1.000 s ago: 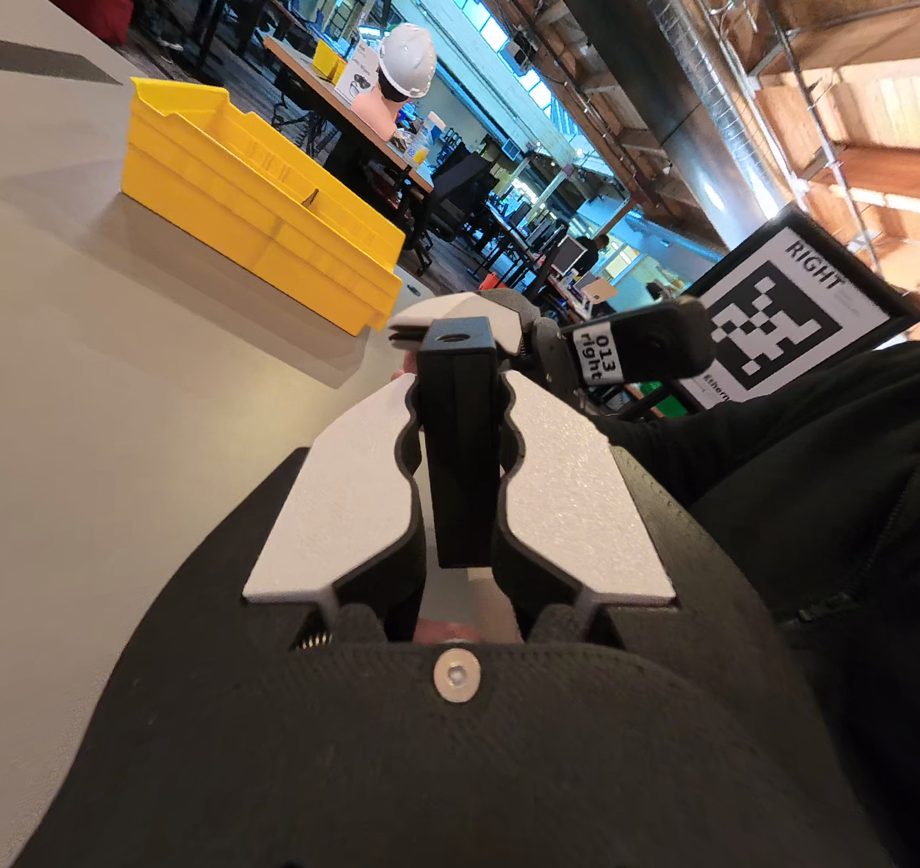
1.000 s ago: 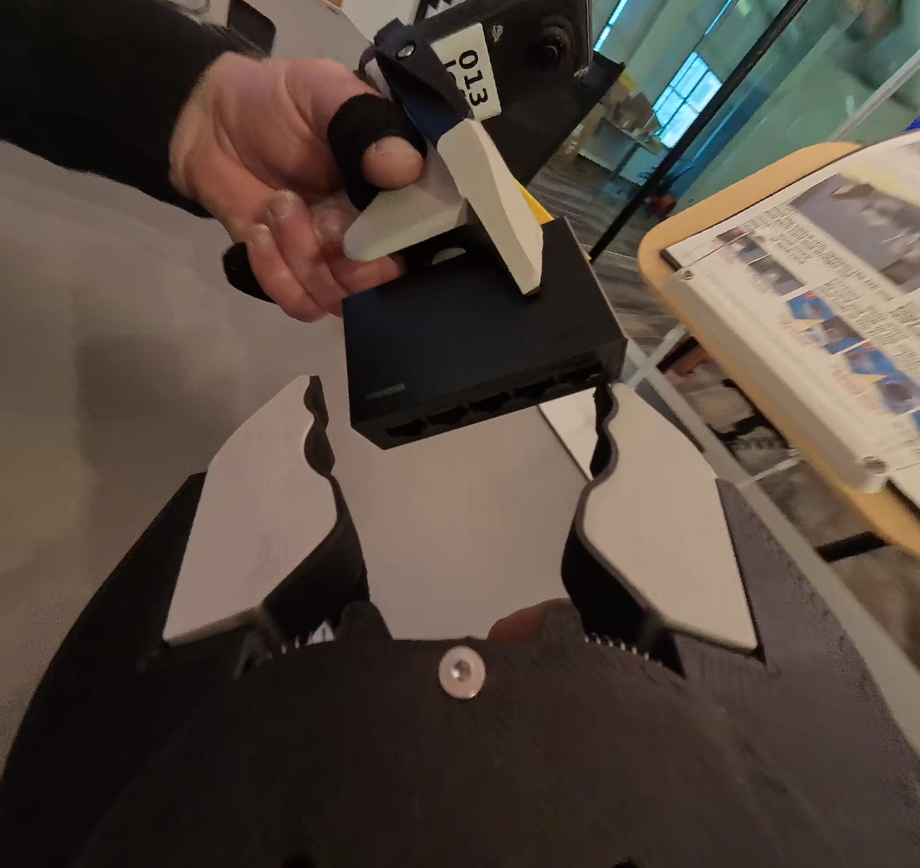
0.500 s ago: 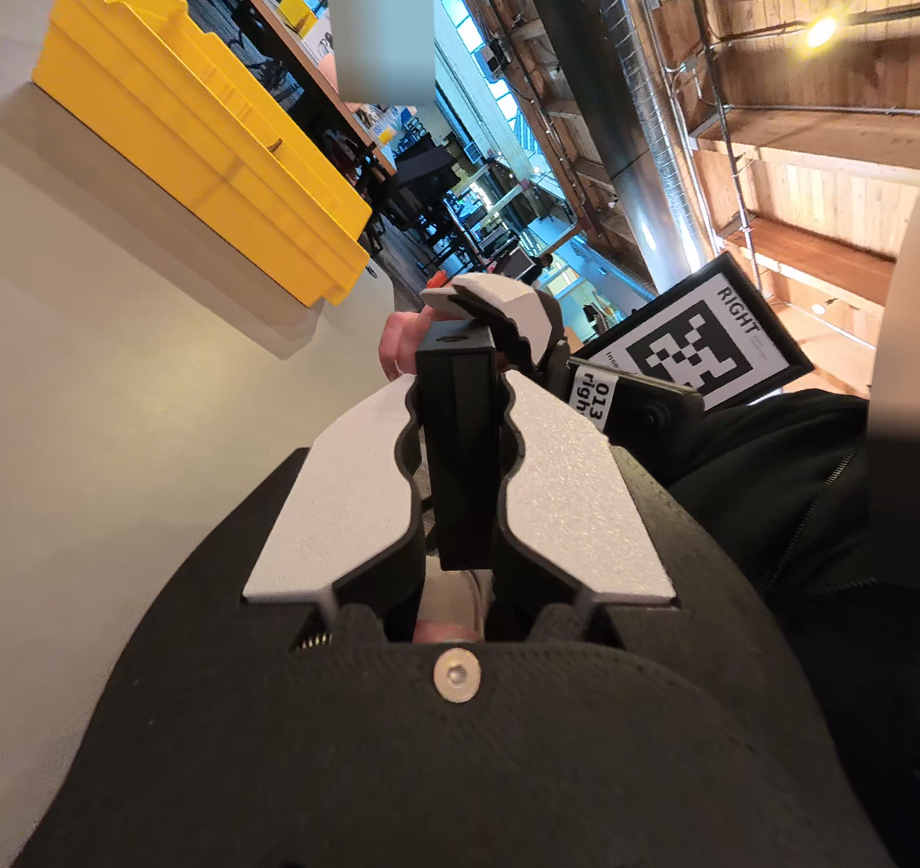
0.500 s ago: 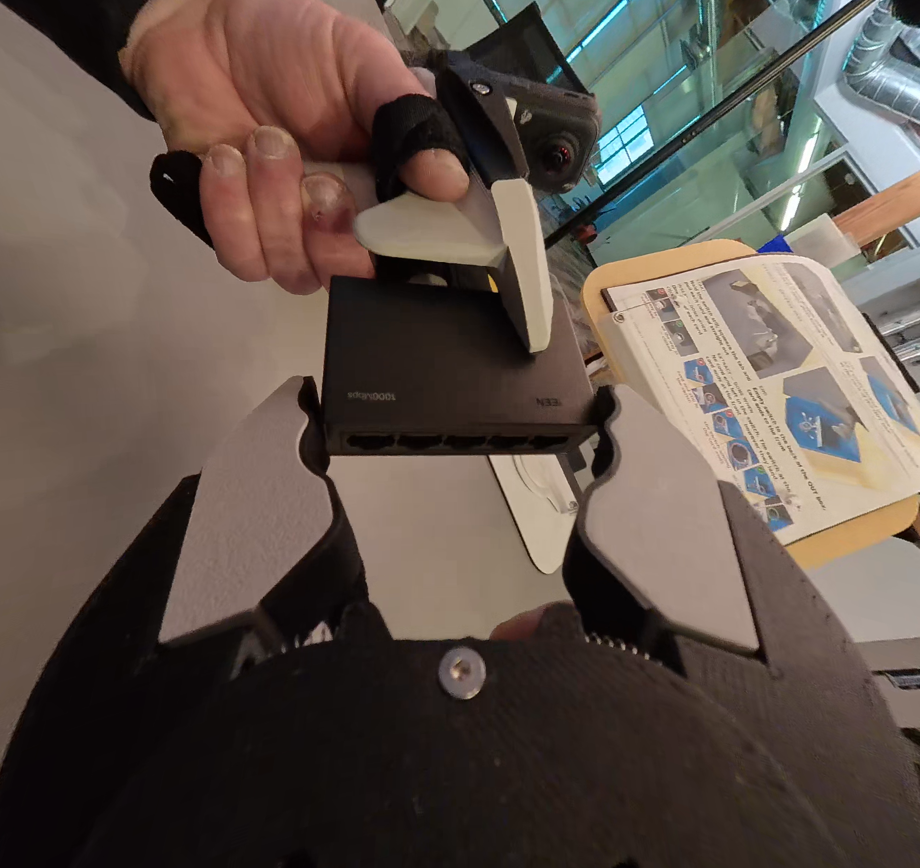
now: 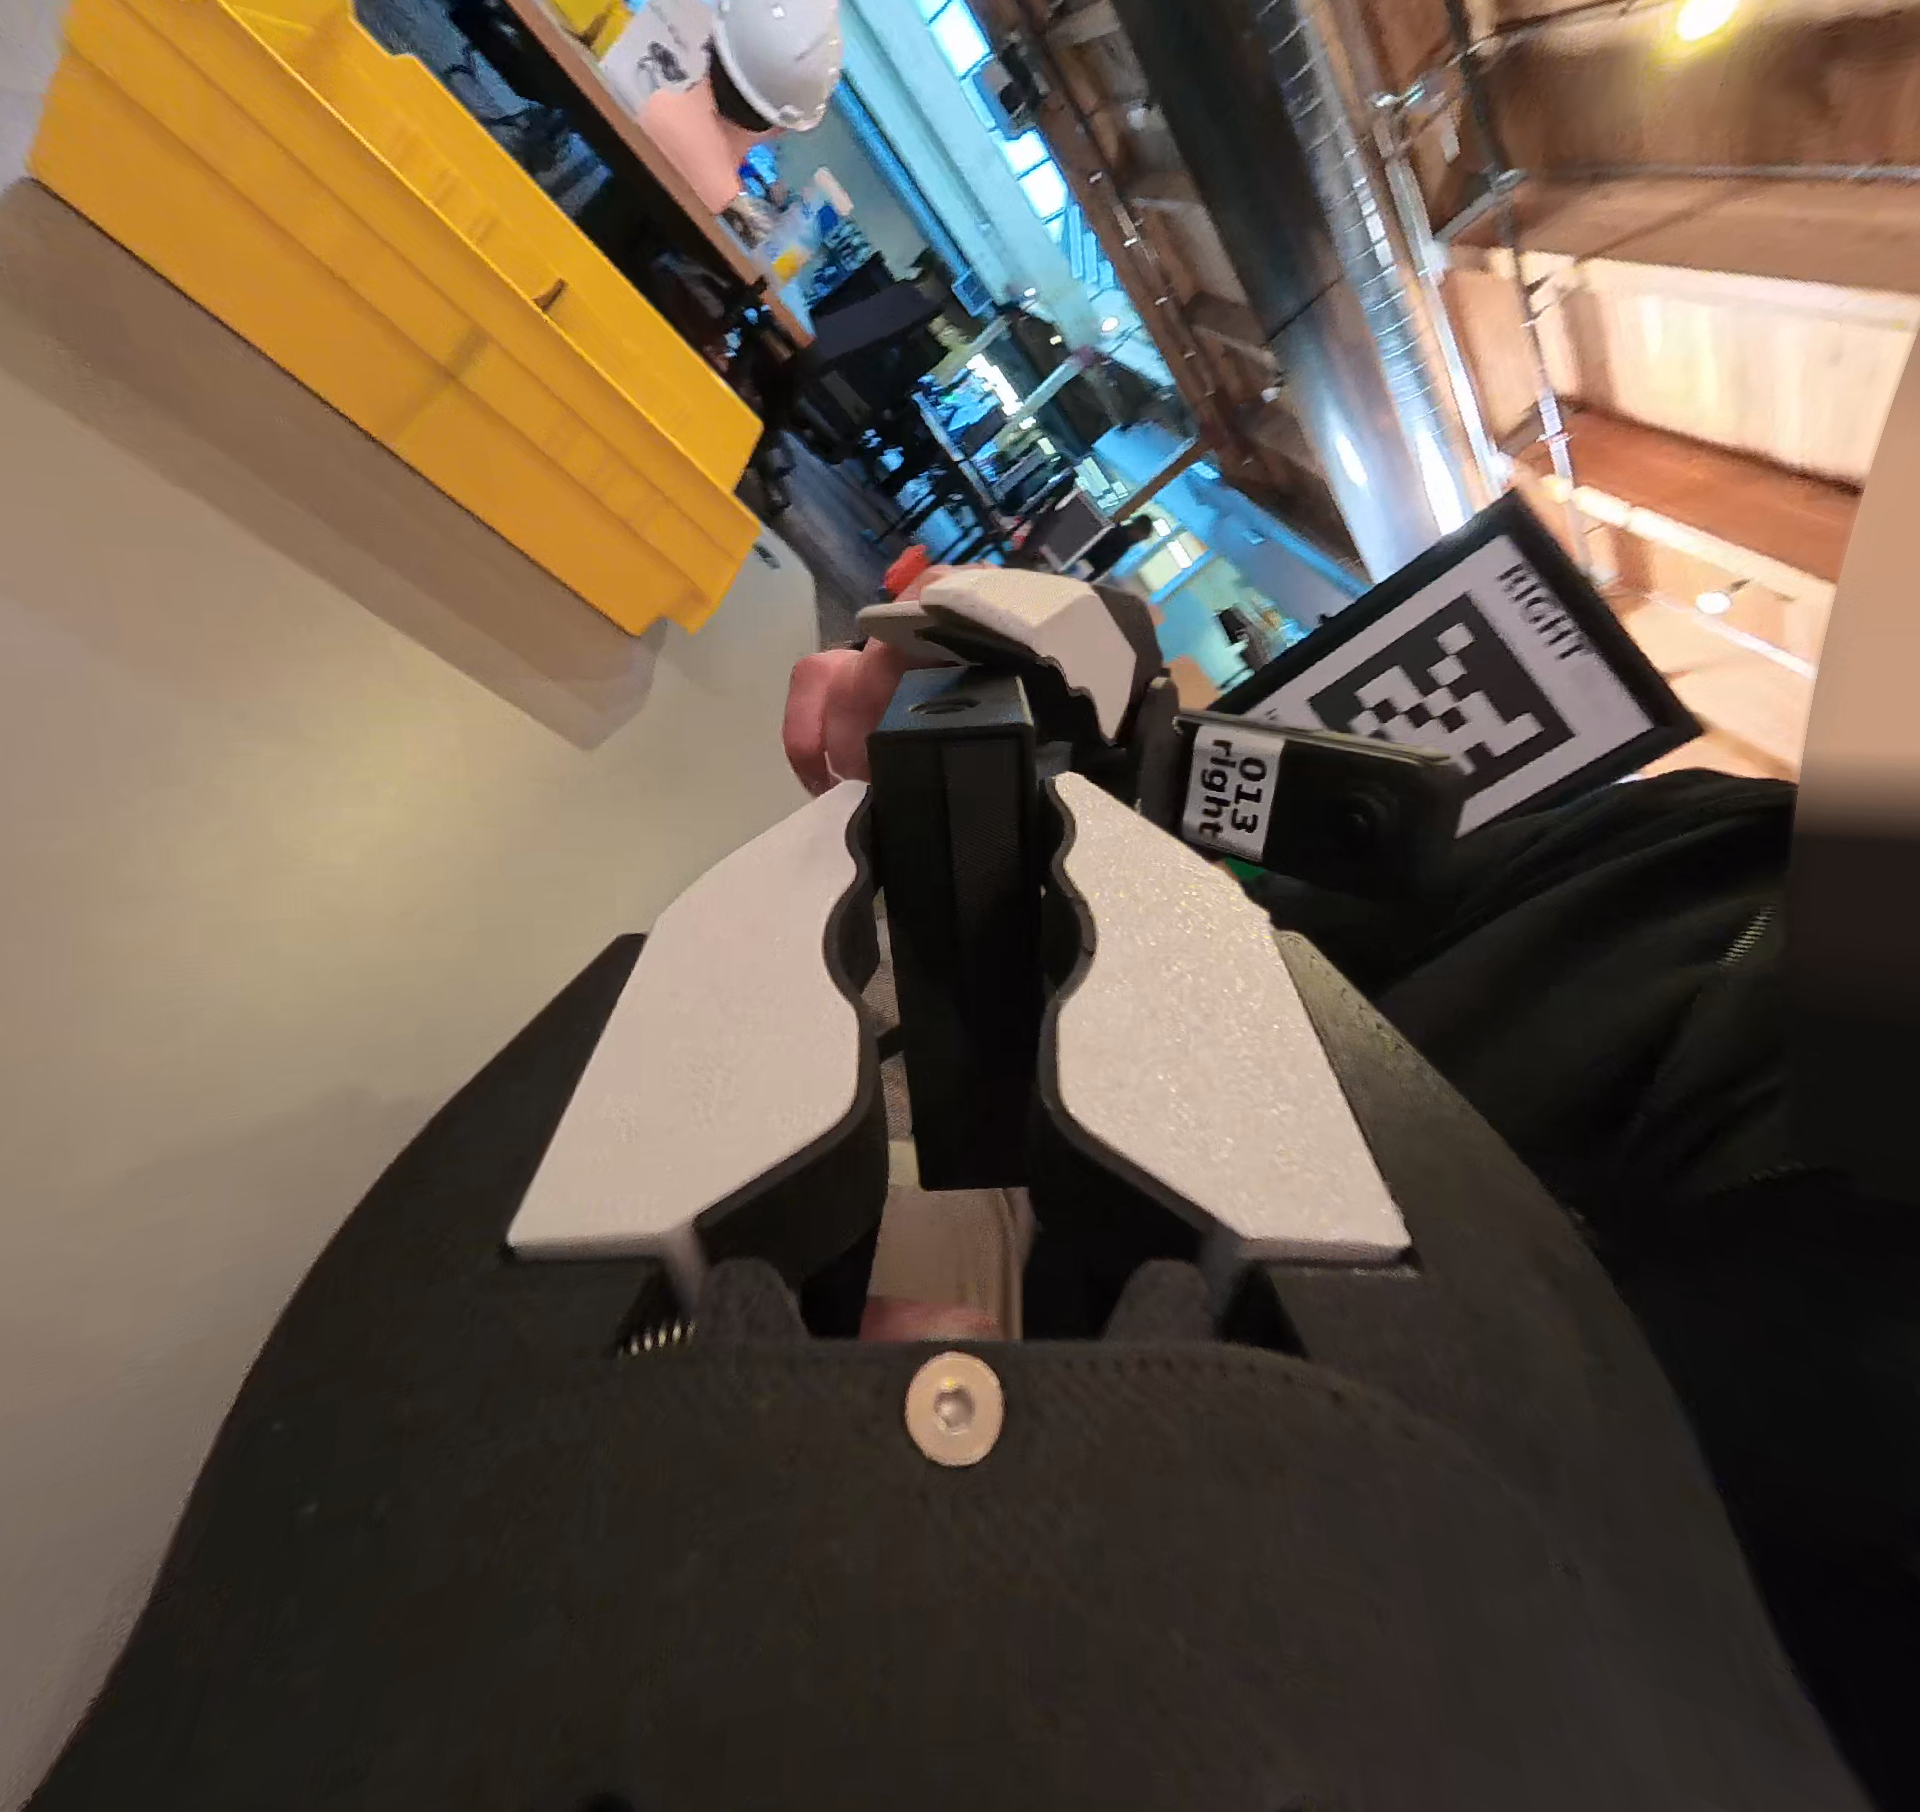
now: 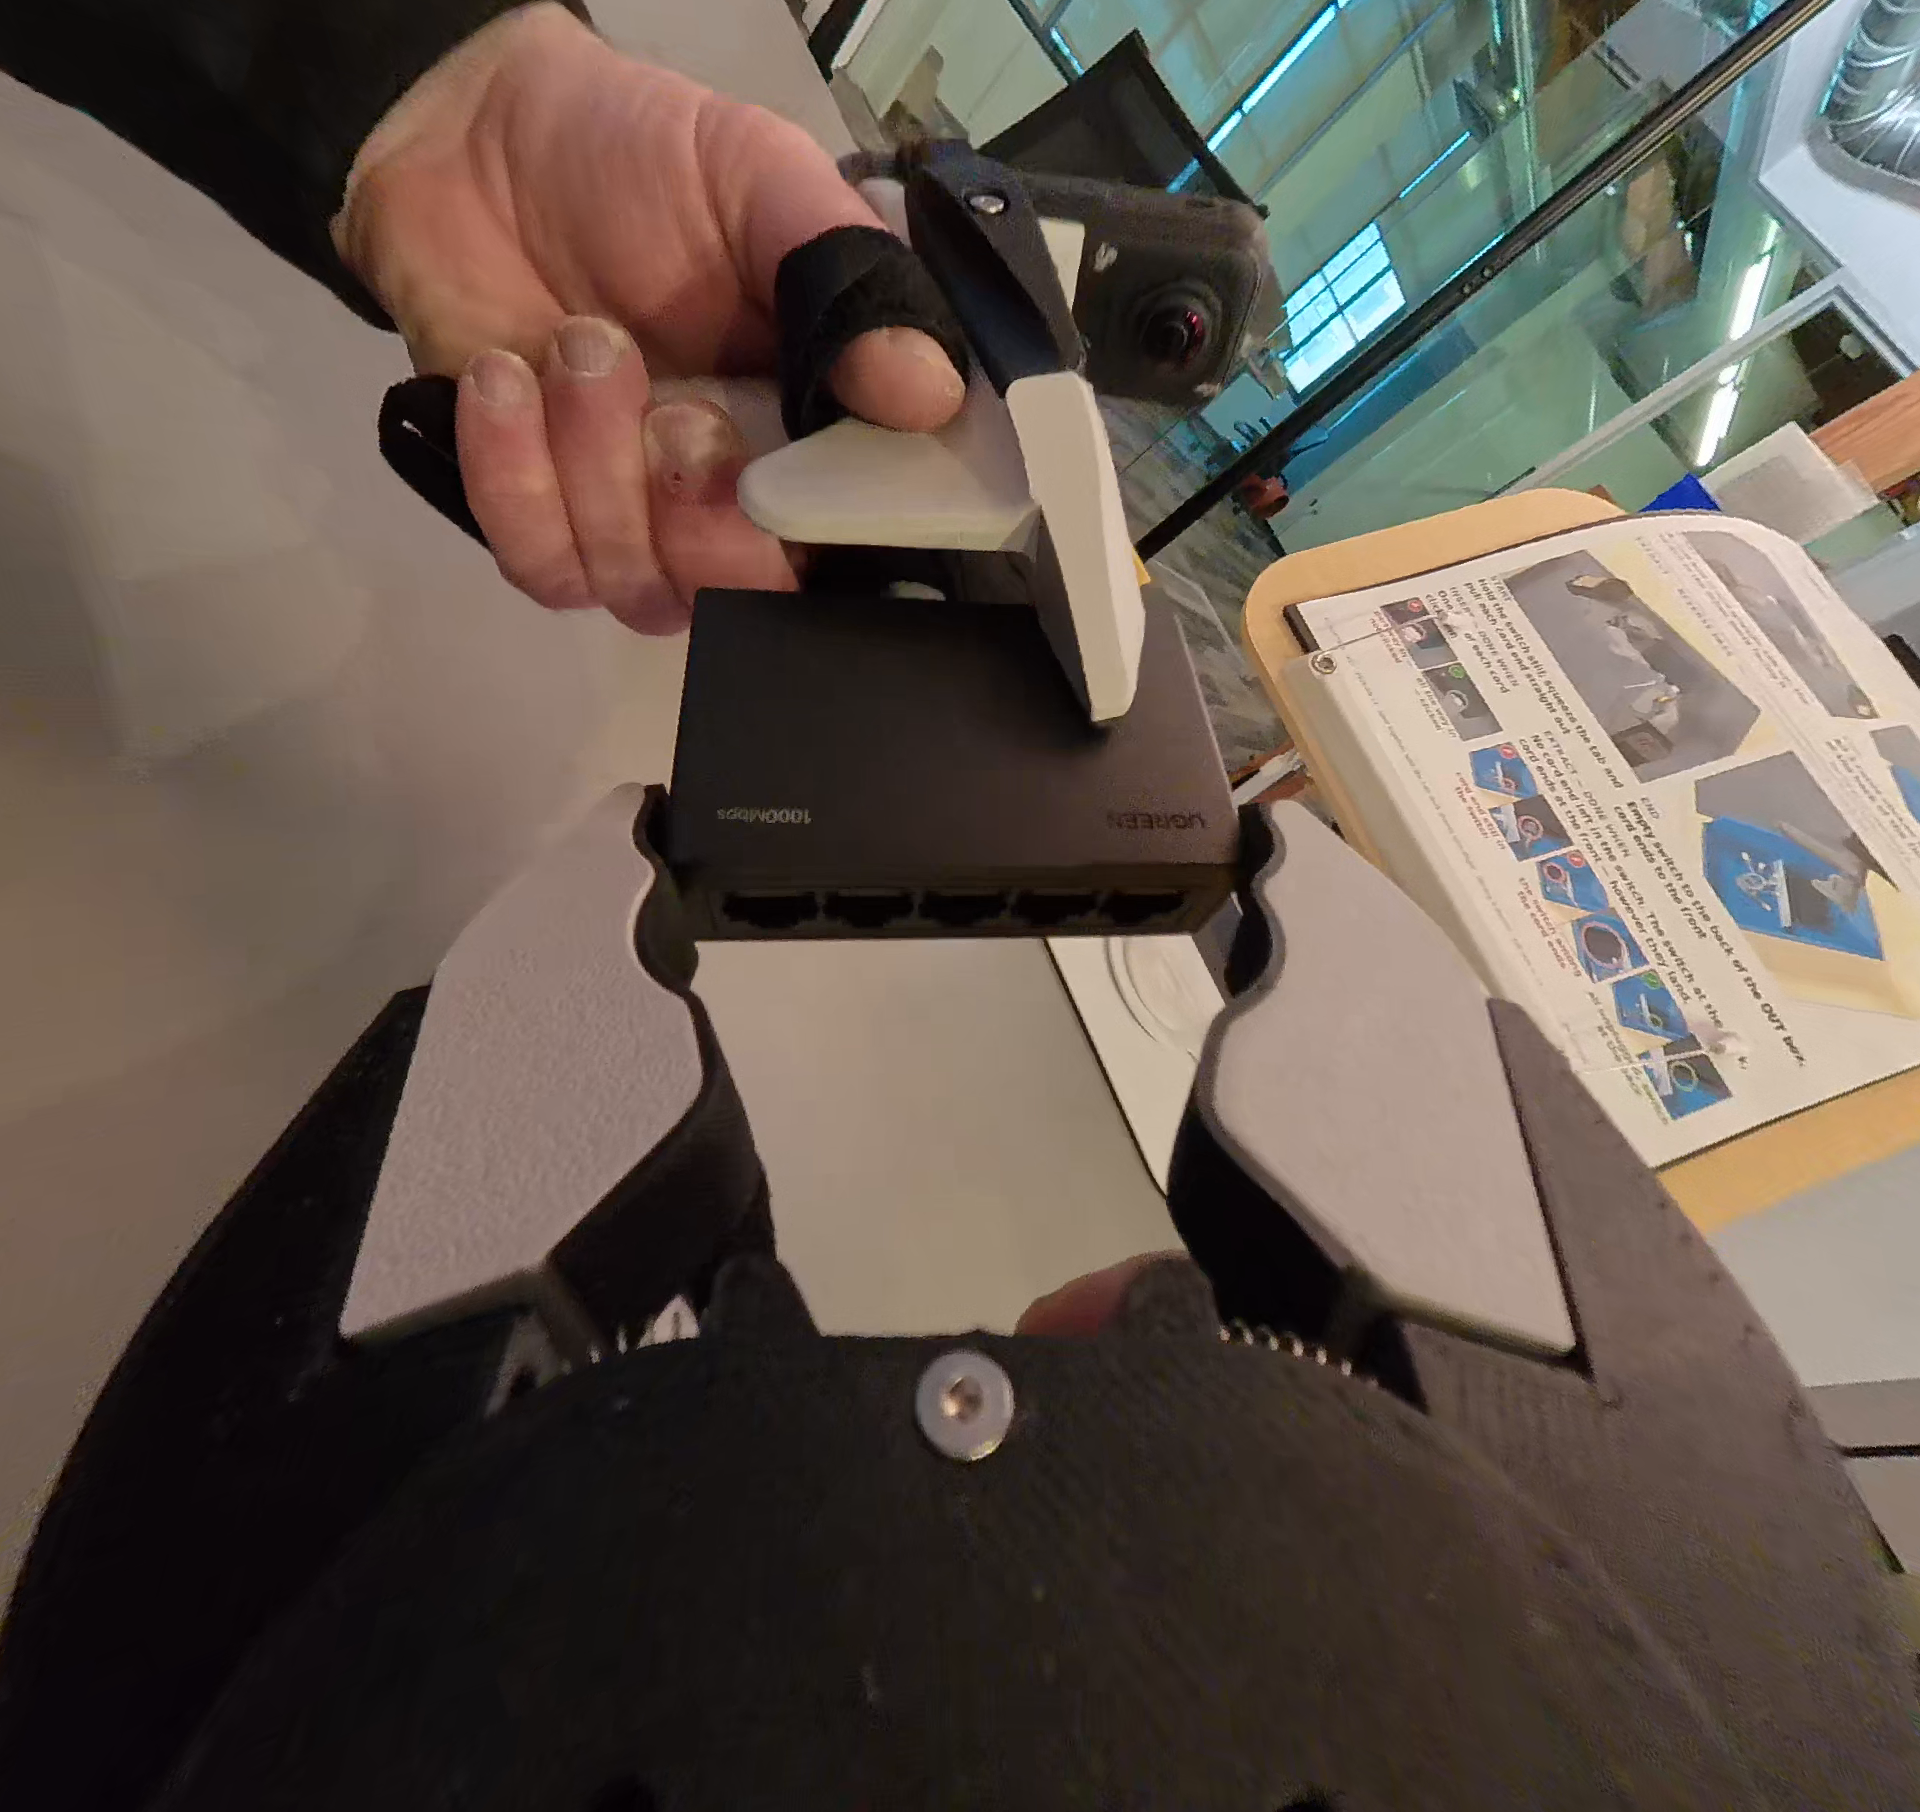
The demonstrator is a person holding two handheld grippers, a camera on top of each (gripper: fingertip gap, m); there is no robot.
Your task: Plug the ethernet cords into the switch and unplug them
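A black switch (image 6: pixel 935 754) with several empty ports along its front face is held off the grey table. My left gripper (image 5: pixel 956 806) is shut on the switch (image 5: pixel 956 983), which shows edge-on between its white fingers. In the right wrist view the left gripper (image 6: pixel 1039 599), in a person's hand (image 6: pixel 623 308), clamps the back of the switch. My right gripper (image 6: pixel 945 827) is wide open, and its two fingertips flank the short ends of the switch's port side. I cannot tell if they press on it. It also shows in the left wrist view (image 5: pixel 997 619). No ethernet cords are in view.
A yellow bin (image 5: pixel 395 276) stands on the grey table (image 5: pixel 260 931) at the far left. A printed instruction sheet on a wooden board (image 6: pixel 1558 827) lies to the right of the switch. A black-and-white marker board (image 5: pixel 1455 692) sits behind the right gripper. Left and right tips are no more than a few centimetres apart.
The right gripper and the switch have come together. The switch's port end now sits between the right fingertips instead of beyond them. The left gripper has kept its hold.
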